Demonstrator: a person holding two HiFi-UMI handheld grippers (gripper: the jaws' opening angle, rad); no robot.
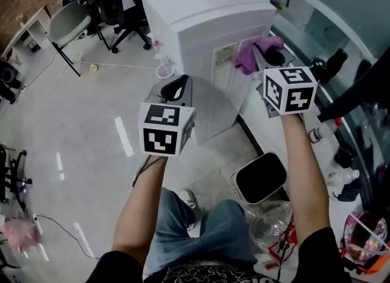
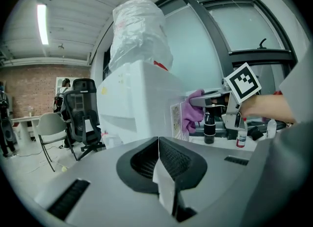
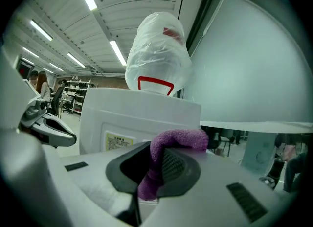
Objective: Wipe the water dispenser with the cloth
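while the white water dispenser stands ahead on the floor, the left gripper hovers near it with fingers closed on nothing, and the right gripper has its fingers pinching a purple cloth at the dispenser's side panel.

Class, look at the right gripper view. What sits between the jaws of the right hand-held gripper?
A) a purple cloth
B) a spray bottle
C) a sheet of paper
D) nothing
A: the right hand-held gripper is shut on the purple cloth, near the water dispenser.
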